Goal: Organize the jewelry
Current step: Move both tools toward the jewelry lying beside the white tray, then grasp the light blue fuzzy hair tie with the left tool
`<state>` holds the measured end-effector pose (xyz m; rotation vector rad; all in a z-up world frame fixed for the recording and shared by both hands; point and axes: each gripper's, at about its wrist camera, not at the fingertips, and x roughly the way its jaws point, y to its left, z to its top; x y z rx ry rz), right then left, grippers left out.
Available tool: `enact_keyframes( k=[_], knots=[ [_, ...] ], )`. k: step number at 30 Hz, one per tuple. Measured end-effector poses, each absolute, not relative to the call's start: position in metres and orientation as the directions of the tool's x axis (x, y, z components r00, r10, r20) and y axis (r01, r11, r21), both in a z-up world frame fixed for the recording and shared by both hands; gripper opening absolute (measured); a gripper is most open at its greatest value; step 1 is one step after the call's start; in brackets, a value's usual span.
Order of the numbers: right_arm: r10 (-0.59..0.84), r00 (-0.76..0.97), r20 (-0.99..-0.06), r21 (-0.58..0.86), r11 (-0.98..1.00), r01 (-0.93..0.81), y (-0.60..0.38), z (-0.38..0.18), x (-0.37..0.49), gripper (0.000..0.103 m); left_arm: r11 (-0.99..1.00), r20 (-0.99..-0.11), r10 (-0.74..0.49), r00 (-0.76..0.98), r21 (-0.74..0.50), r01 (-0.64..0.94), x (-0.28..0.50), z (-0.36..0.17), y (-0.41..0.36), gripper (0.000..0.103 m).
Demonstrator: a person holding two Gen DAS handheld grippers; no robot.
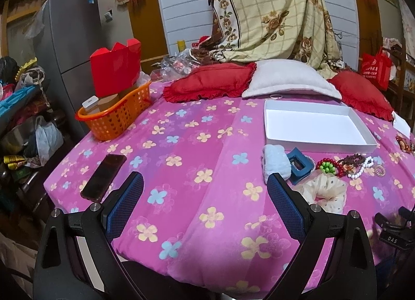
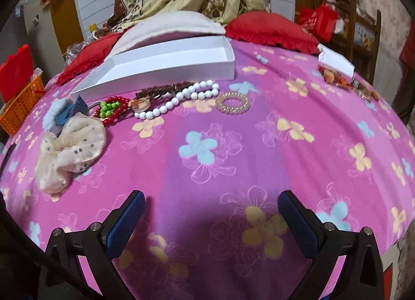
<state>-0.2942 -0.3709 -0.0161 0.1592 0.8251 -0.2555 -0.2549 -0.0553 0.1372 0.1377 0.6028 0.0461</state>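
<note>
Nothing has yet been placed in the white box [image 2: 166,66]; its floor is seen bare in both views, so the sorting is judged not to have begun. The box lies on the pink quilt [image 2: 207,149] just in front of the pillows.

All the pieces are laid in a loose row on the quilt just before the box's near wall. From the right, a gold coil band [image 2: 232,102], a white bead string [image 2: 181,100], a brown bead string [image 2: 163,90] and a red and green bead piece [image 2: 111,109] are found, the strings touching or overlapping. Further left, a blue claw clip [image 1: 301,165], a pale blue scrunchie [image 1: 276,161] and a cream dotted scrunchie [image 2: 70,149] are bunched together.

The left gripper [image 1: 205,188] is held with jaws wide apart and nothing between them, over bare quilt near a phone [image 1: 103,176]. The right gripper [image 2: 211,206] is likewise spread and unloaded, near the quilt's front edge, well short of the row.

Every piece is left to be lifted into the box. The coil band, lying apart from the rest, would probably be the easiest first pick.
</note>
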Motion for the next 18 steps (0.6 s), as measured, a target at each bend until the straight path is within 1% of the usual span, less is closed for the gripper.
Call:
enact_keyframes(
  k=[6,12,14,18],
  knots=[
    [-0.177,0.647,-0.742,0.006,0.963,0.27,-0.369,-0.018,-0.293,0.103,0.99,-0.585,0.088,0.806,0.142,-0.005,-0.247,0.13,-0.058,0.096],
    [-0.168,0.663,-0.729,0.017,0.964,0.264,-0.372,-0.018,-0.296,0.103,0.996,-0.621,0.062,0.782,0.091,-0.006,-0.239,0.13,-0.056,0.096],
    [-0.165,0.672,-0.722,0.021,0.966,0.259,-0.373,-0.019,-0.298,0.103,0.994,-0.623,0.076,0.779,0.106,-0.012,-0.236,0.13,-0.056,0.096],
    [-0.161,0.648,-0.744,-0.001,0.971,0.24,-0.371,-0.018,-0.295,0.103,0.991,-0.613,0.092,0.785,0.136,-0.01,-0.226,0.136,-0.054,0.096]
  ],
)
